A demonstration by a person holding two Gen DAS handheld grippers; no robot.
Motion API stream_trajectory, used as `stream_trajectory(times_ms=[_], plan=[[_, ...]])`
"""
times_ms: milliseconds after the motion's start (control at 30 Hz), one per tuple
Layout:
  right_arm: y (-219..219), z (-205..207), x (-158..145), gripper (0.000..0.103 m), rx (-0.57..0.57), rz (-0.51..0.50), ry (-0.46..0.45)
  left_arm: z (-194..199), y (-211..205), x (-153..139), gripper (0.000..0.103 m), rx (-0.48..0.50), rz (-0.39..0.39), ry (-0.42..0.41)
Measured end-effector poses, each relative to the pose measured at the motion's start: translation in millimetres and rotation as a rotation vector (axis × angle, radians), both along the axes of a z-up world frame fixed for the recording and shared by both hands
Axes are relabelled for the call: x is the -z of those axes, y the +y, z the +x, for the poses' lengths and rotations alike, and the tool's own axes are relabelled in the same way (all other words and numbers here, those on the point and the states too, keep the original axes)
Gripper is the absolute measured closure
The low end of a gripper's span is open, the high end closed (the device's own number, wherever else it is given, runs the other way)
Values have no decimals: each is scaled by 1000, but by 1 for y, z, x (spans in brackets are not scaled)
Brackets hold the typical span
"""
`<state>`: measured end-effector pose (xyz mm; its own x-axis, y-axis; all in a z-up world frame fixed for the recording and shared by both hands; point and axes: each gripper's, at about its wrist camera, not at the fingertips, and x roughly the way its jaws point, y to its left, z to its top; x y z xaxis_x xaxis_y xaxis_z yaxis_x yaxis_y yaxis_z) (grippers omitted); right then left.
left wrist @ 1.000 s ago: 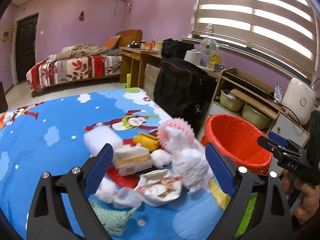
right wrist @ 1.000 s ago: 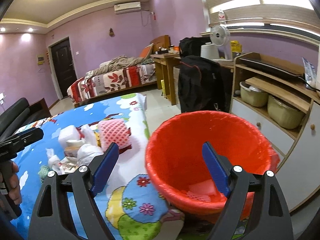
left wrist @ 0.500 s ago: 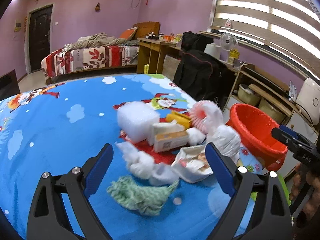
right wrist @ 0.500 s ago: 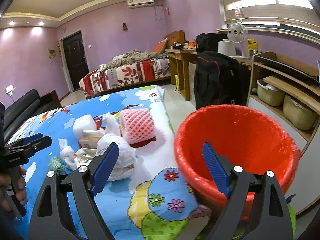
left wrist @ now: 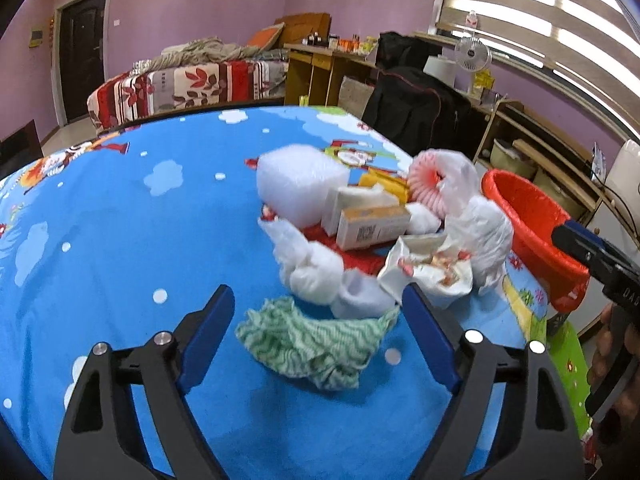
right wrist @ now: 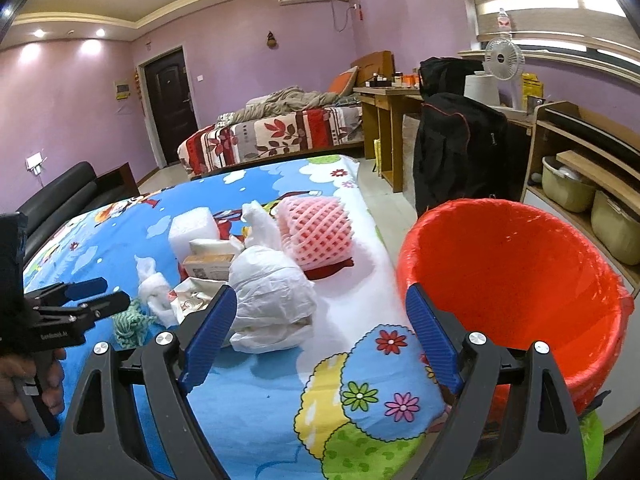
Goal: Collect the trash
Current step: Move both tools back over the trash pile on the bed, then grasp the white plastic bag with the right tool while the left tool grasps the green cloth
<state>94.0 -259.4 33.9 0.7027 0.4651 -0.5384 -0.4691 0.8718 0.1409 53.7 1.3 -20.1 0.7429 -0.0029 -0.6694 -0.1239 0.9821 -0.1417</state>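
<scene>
Fingers [left wrist: 428,340] astride green rag [left wrist: 316,340]

Cartoon bedsheet [left wrist: 120,240] — green cloth [left wrist: 312,344], foam block [left wrist: 300,188].

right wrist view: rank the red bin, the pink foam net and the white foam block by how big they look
1. red bin, by far the largest, though it is also nearest the camera.
2. pink foam net.
3. white foam block, a little smaller than the net and partly hidden; that gap is unsure.
</scene>
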Motion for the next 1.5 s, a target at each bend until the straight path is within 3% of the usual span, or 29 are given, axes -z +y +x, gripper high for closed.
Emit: stream_trajectory(times_ms=[267,467,733,1000,1267,1400,1500], plan=[[15,1,4,20,-36,-14,2,6,0,16,30,7,-21,89],[27,6,8,19,-61,-32,6,11,-1,25,48,31,-43,134],[42,17,18,19,-82,-58,27,9,1,22,62,30,-58,123],[54,29,23,19,-80,-81,47,5,4,10,64,-13,-35,77],[56,37,36,31,-80,-100,92,2,1,-1,64,-28,-10,35],[58,38,39,47,-106,-94,110,3,-1,-4,64,-27,-5,24],[60,36,39,53,-127,-96,108,3,-2,-6,64,-26,-3,20]])
